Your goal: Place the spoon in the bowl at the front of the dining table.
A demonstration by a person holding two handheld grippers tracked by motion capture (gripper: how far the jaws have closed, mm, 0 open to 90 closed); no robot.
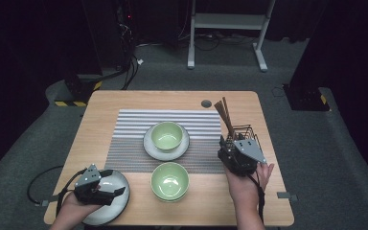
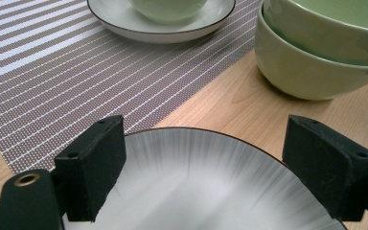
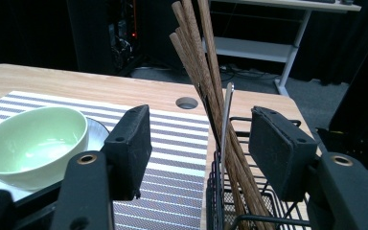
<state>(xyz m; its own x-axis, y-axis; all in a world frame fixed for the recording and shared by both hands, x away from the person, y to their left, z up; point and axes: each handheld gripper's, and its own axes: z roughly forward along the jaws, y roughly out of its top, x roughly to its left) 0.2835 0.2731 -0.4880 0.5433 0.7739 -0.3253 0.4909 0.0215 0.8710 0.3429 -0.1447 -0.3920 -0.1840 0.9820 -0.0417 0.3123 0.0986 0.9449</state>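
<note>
My right gripper (image 3: 199, 153) gapes around the chopsticks (image 3: 206, 81) in the wire basket (image 1: 245, 133), three o'clock of the mat; my left gripper (image 2: 203, 163) hangs wide over the plate (image 2: 211, 191) at seven

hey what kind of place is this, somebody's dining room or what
Probably a lab or studio staged as a dining spot, not a home. A wooden table with a striped placemat and green bowls stands on grey carpet, ringed by dark curtains, with cabled equipment and a white metal stand behind.
</note>
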